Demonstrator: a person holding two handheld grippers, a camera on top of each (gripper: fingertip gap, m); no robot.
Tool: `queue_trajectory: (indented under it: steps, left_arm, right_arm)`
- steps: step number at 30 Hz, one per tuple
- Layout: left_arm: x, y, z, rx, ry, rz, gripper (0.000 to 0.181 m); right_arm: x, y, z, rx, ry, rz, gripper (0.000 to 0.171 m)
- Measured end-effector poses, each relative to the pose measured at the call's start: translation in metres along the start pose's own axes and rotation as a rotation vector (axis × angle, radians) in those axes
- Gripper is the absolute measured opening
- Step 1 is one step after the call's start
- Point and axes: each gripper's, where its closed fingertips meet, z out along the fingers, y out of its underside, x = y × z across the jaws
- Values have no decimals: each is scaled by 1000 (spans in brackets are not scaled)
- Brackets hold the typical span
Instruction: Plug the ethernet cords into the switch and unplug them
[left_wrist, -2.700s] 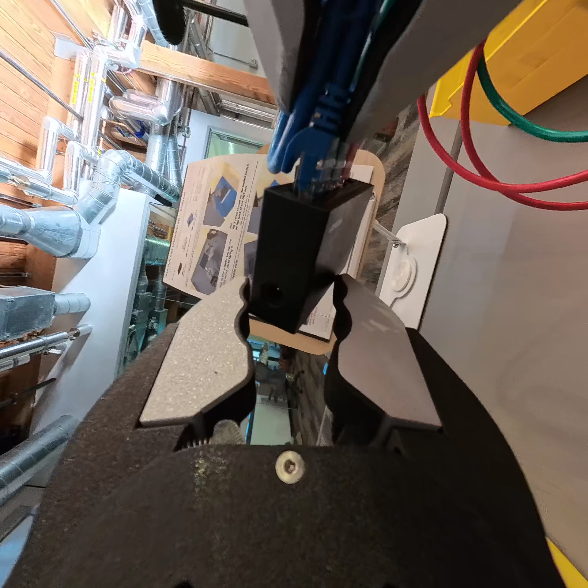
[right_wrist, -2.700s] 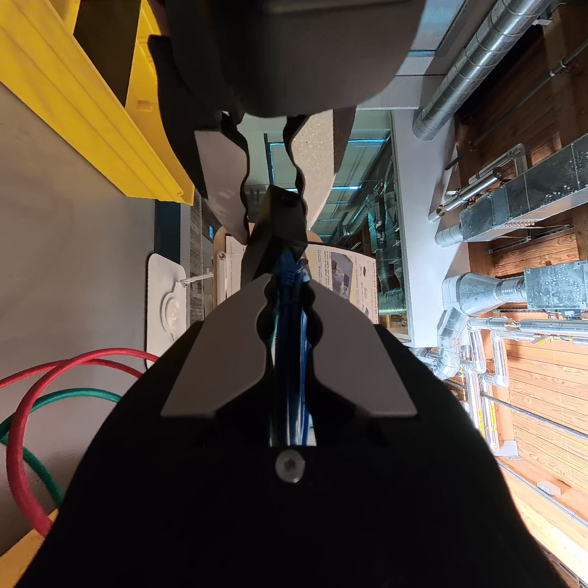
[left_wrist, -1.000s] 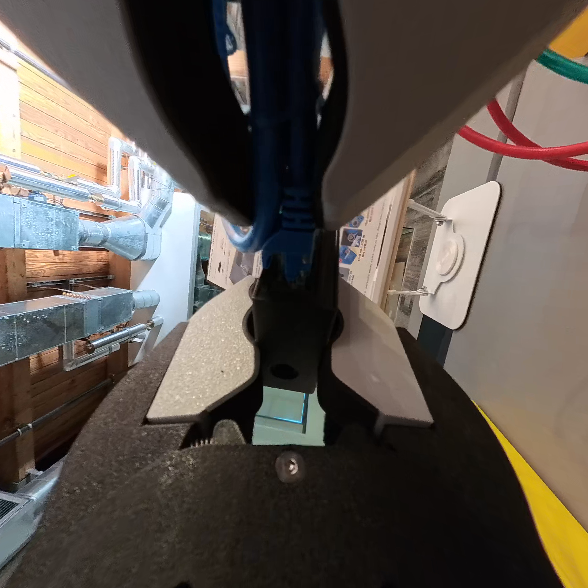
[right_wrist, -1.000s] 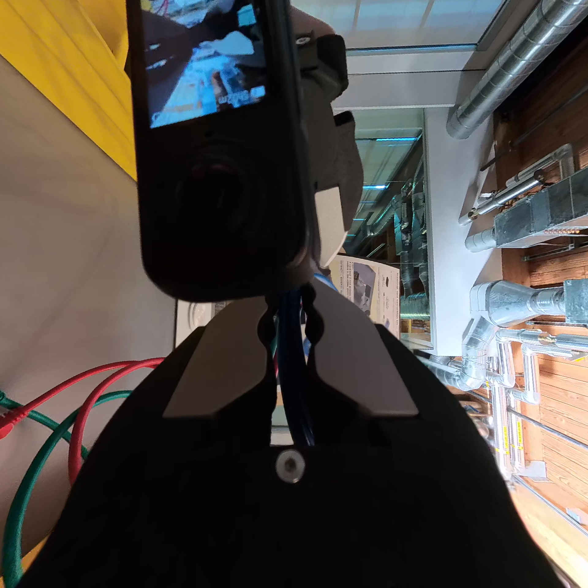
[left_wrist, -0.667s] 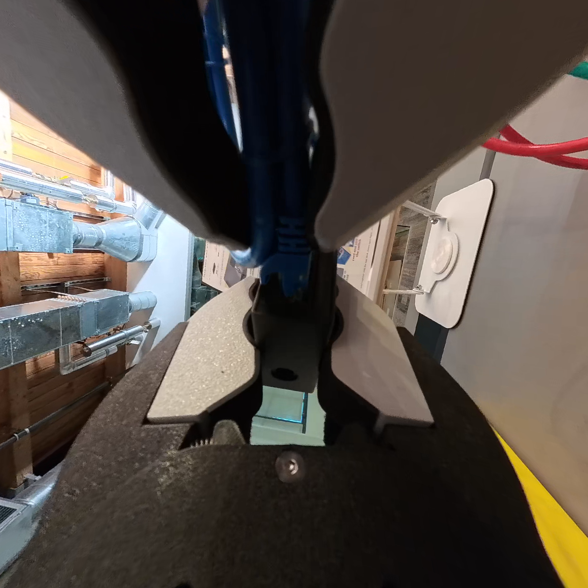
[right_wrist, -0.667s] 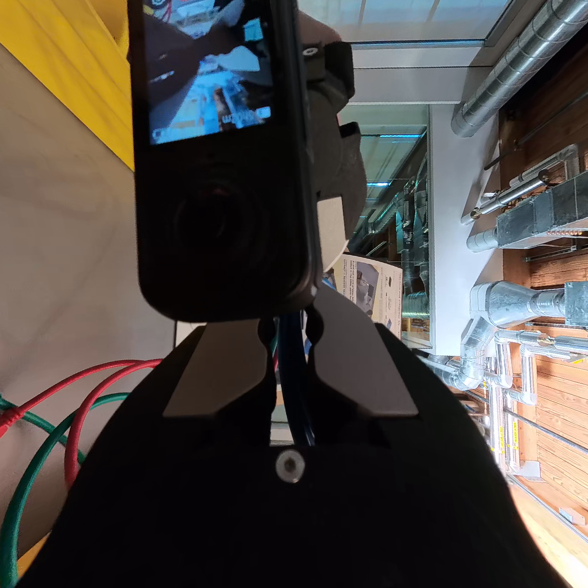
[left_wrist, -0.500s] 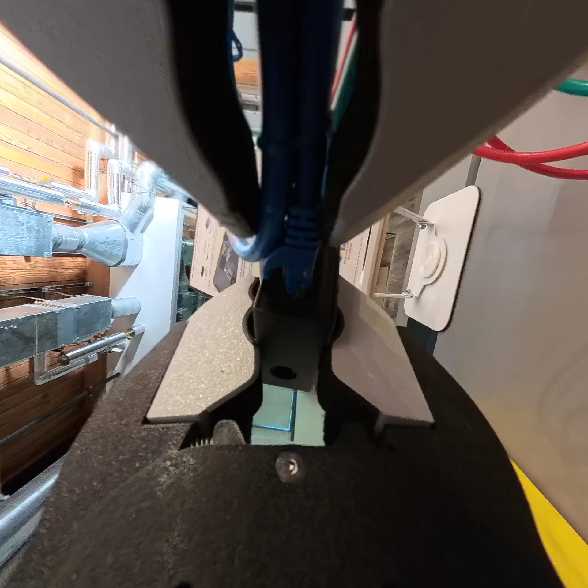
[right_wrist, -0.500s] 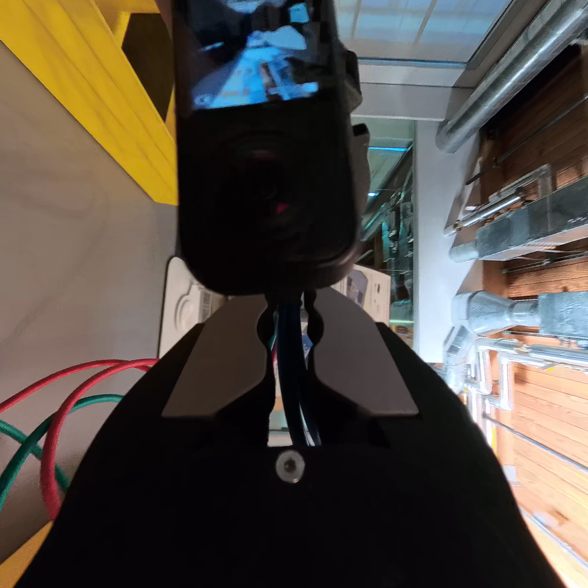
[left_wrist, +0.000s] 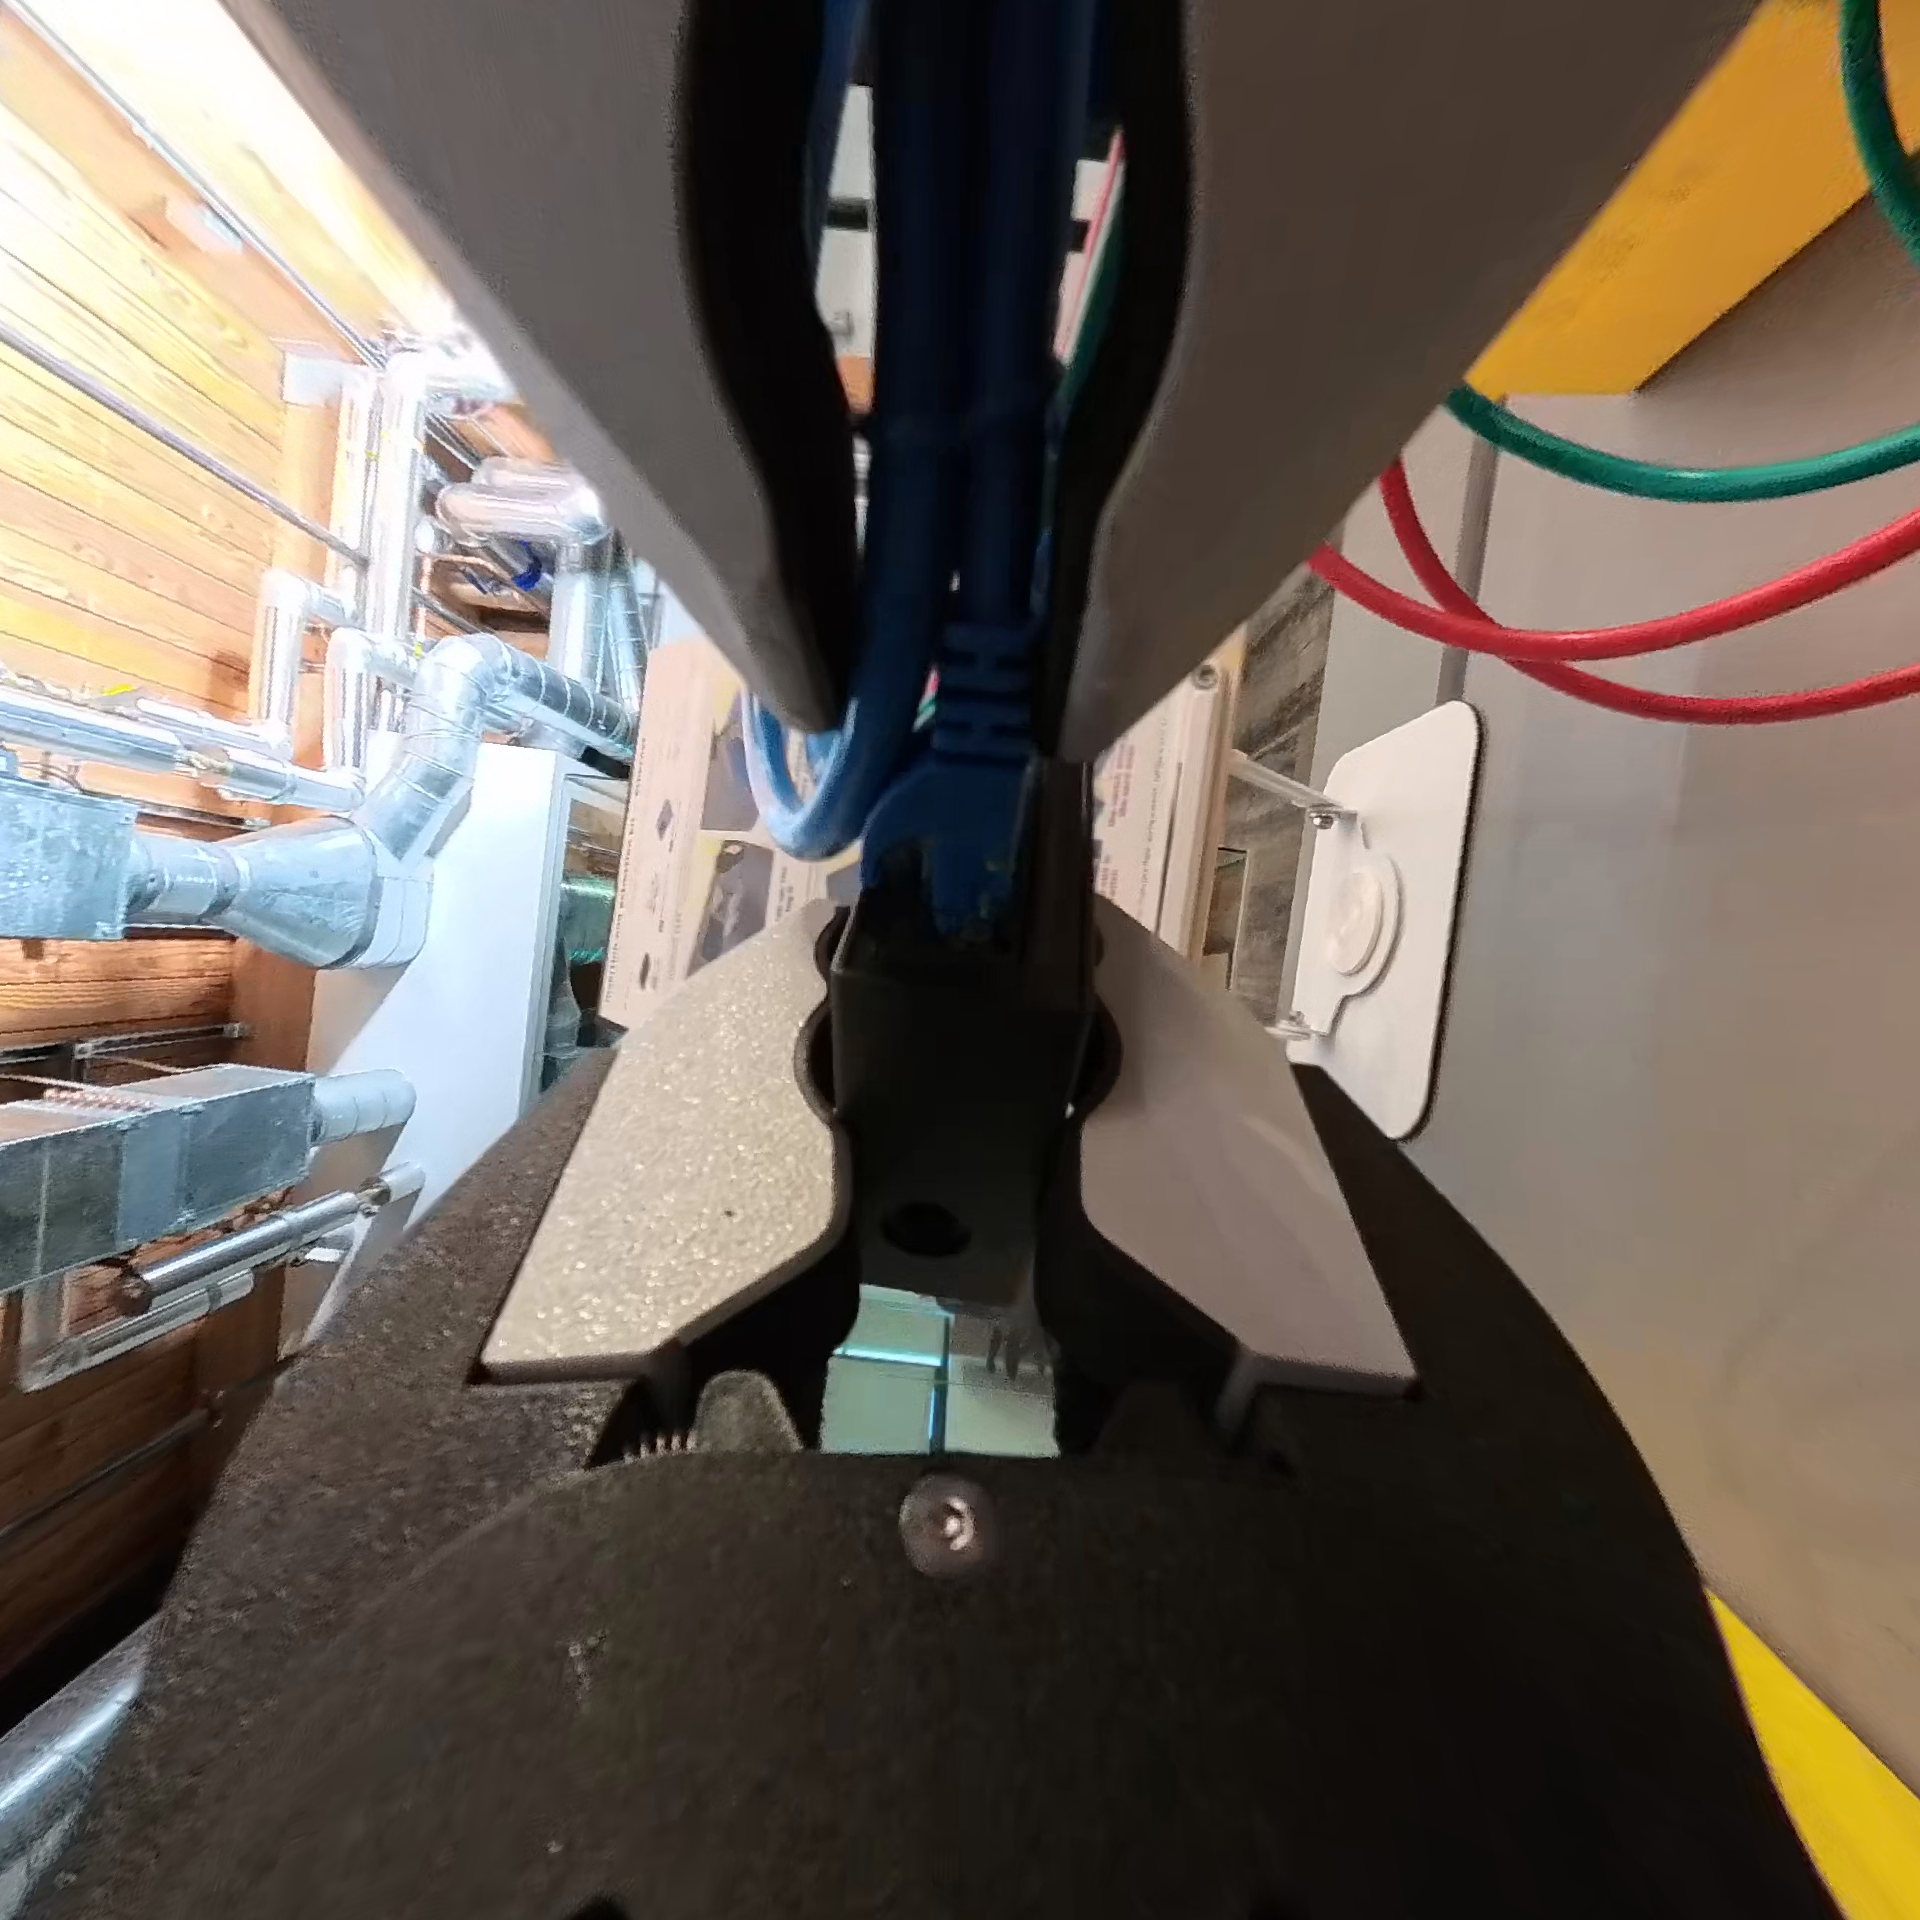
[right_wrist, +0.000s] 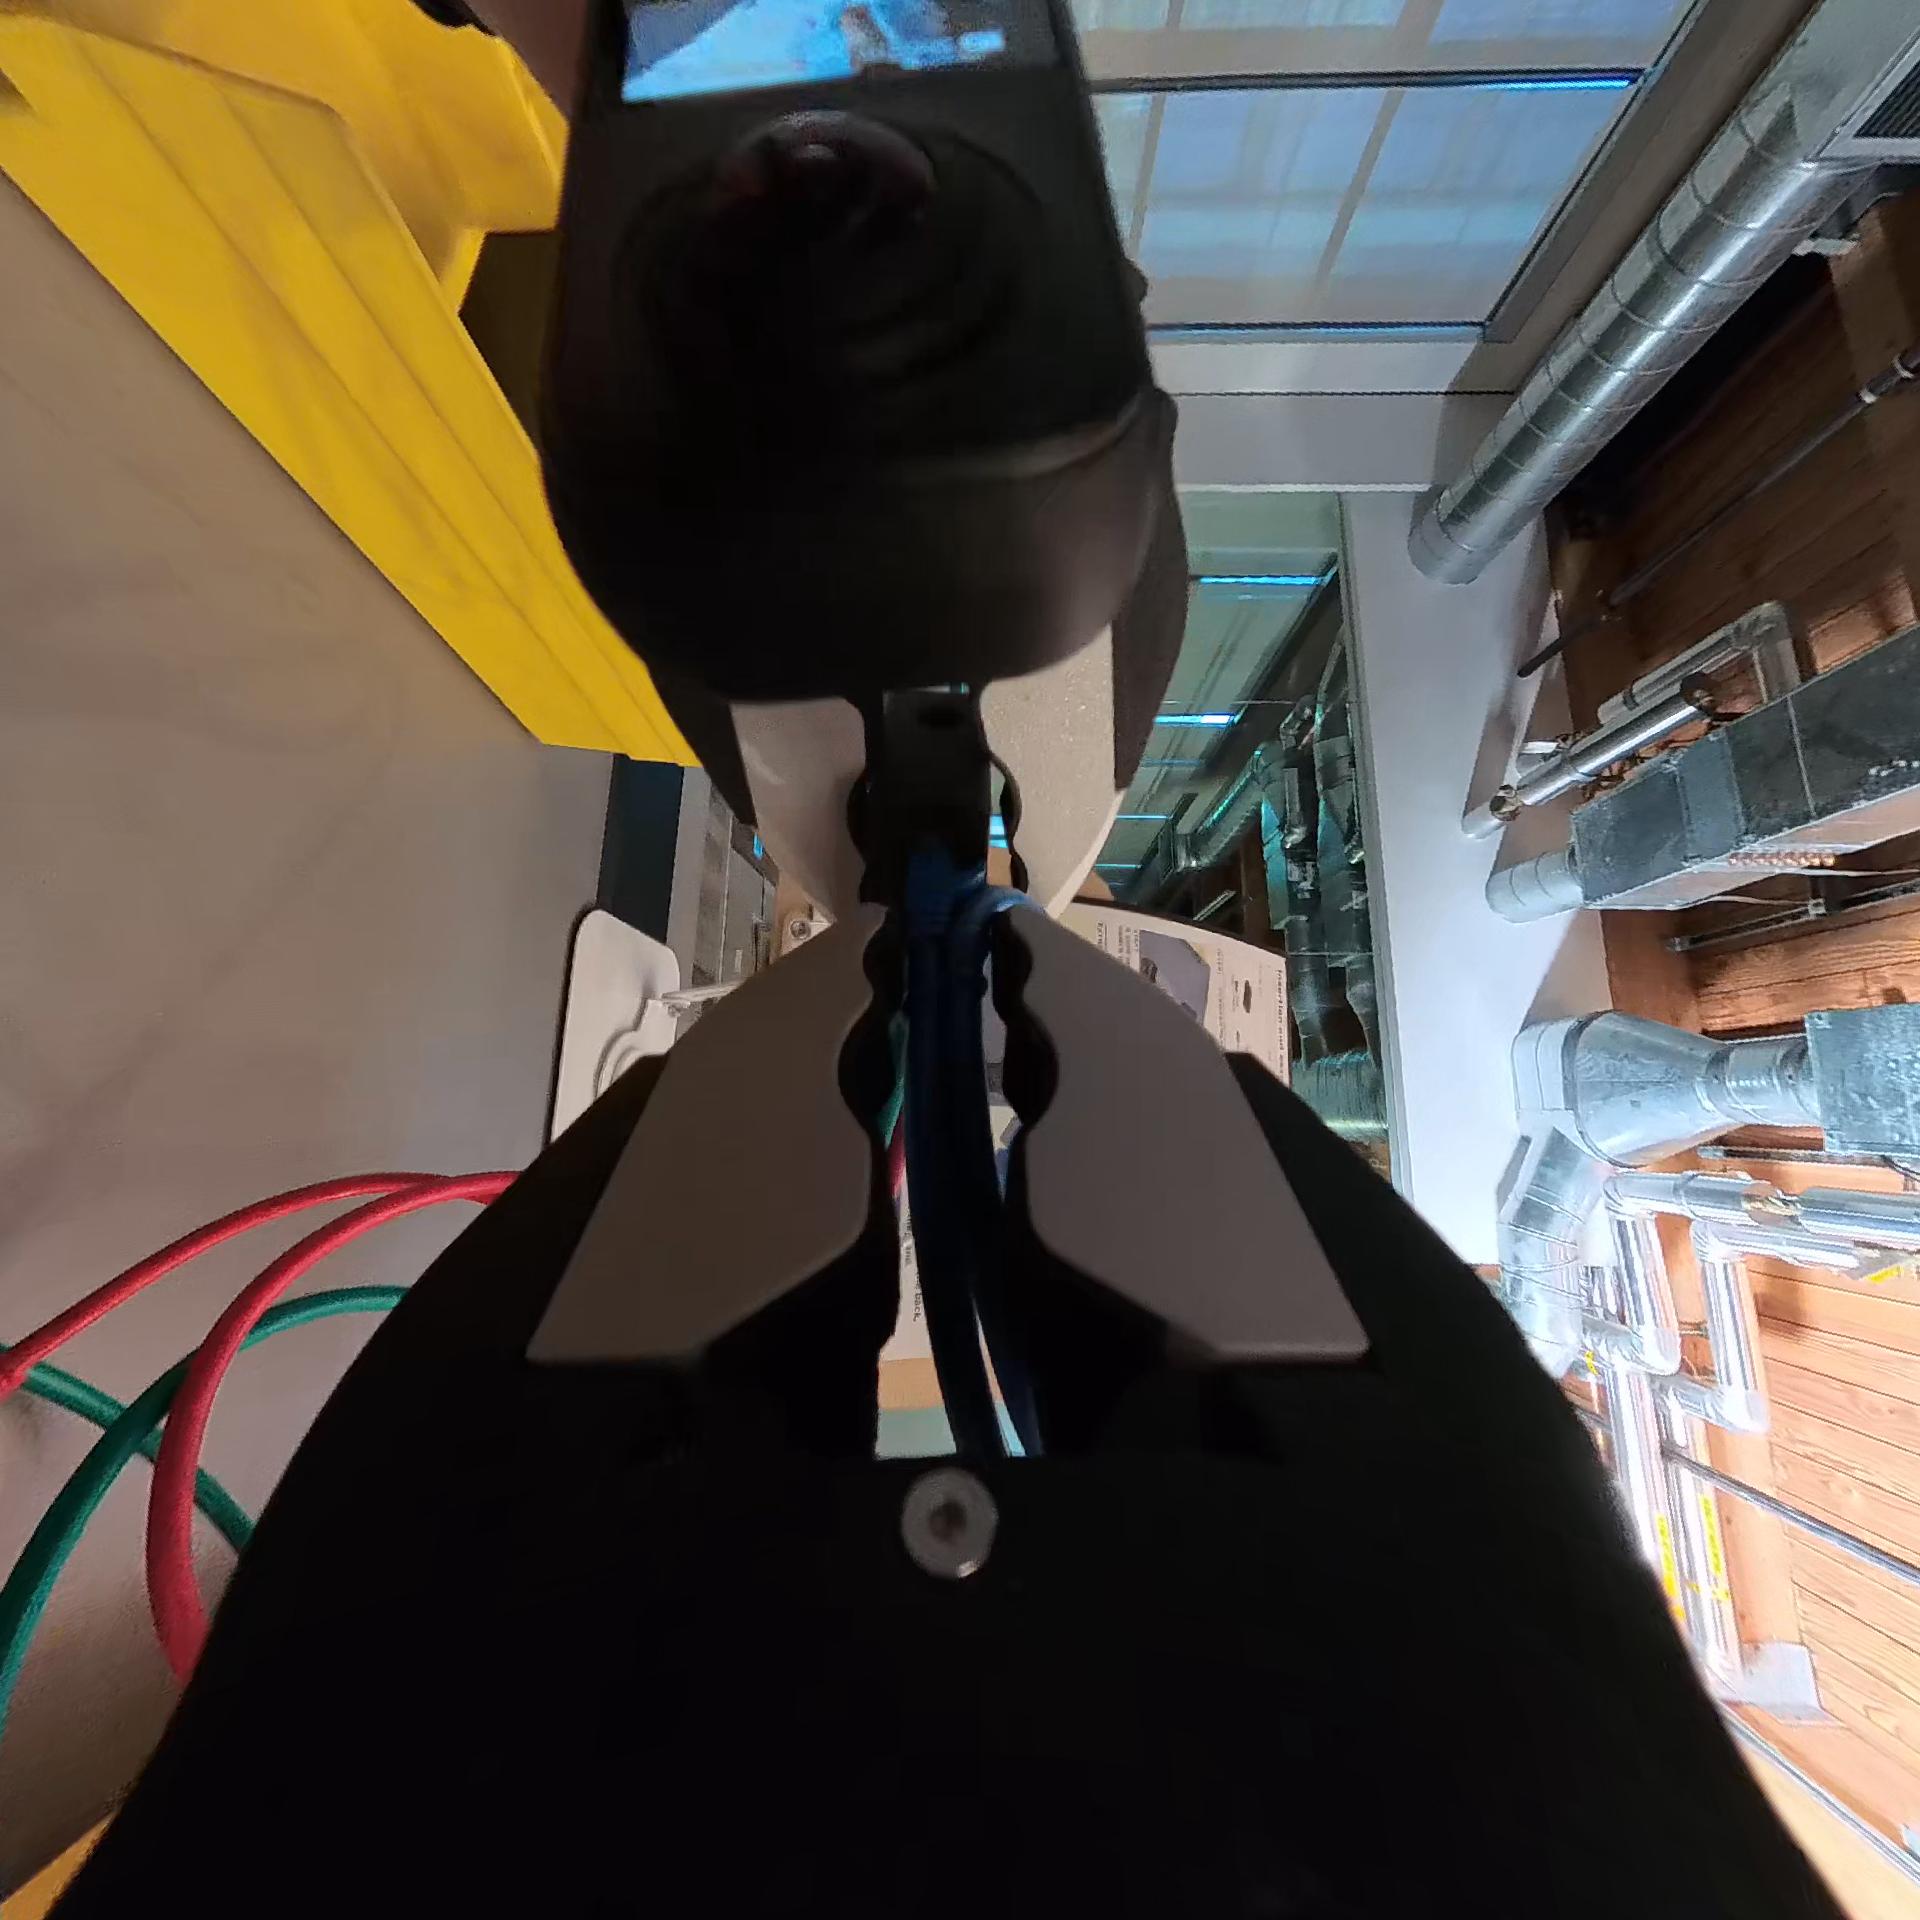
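Between my two grippers, held off the grey table (left_wrist: 1704, 1039), sits the job's one critical line.

Item 1, switch (left_wrist: 951, 1101): small black box, clamped at its sides by my left gripper (left_wrist: 956, 1029). Its port face points toward twelve o'clock in the left wrist view; a round socket shows on the near face. In the right wrist view the same box (right_wrist: 930, 800) lies at twelve o'clock, straight ahead of the fingers.

Item 2, blue cord (left_wrist: 961, 582): long axis runs twelve to six in both views, in line with the box. Its blue plug (left_wrist: 961, 831) meets the top of the box; I judge it seated or nearly so, but the latch is hidden, so I cannot tell.

Item 3, right gripper (right_wrist: 935, 1029): clenched on the blue cord (right_wrist: 951, 1122) just behind the plug, a second loop of the same cord passing between the fingers too. This gripper is the nearer to the plug; any push in or pull out falls to it, along that twelve-to-six line.

Item 4, left gripper: closed on the box, serving as the anchor. I judge it must hold square against any pull.

Item 5, spare cords: red cord (left_wrist: 1662, 644) and green cord (left_wrist: 1683, 478) lie loose on the table at two o'clock in the left view, touched by neither gripper.

Item 6, yellow bin (right_wrist: 312, 343): at ten o'clock in the right view, well apart.
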Motion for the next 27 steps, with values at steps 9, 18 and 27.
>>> queue_trajectory:
  steps: [9, 18, 27]
  left_arm:
    - [-2, -2, -5, 18, -20, 48, 37]
    - [1, 0, -2, -29, -7, 41, 36]
    - [4, 1, 1, -42, -2, 42, 35]
  right_arm:
    - [-2, -6, -1, 8, -18, 28, 16]
    - [-3, -1, 2, -34, -30, 49, 15]
    - [-6, 0, 5, -44, -35, 58, 14]
